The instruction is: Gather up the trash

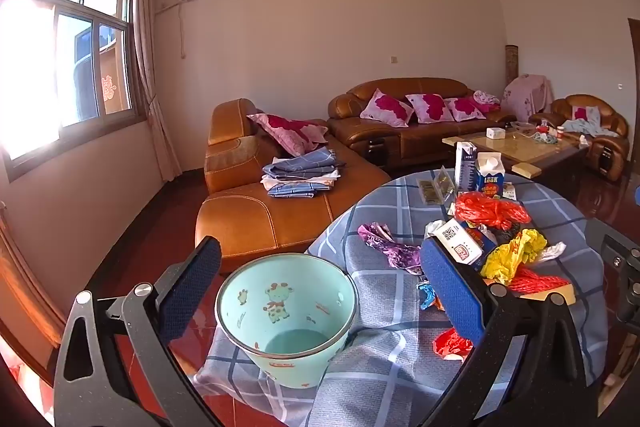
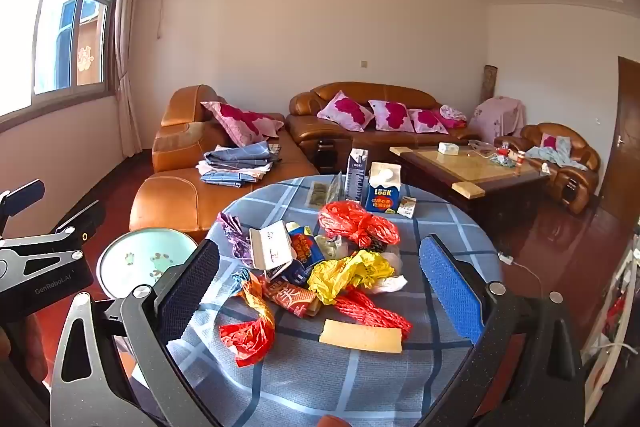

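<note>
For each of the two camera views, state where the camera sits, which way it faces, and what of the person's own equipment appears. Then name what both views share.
Left wrist: sits on the left hand-held gripper, facing forward and slightly down at the mint-green bin beside the round table; its own open fingers frame the view.
Right wrist: sits on the right hand-held gripper, facing the trash pile on the table; its open fingers show, with the left hand-held gripper at the left edge.
Shared: bin, table, trash, milk carton, sofa.
</note>
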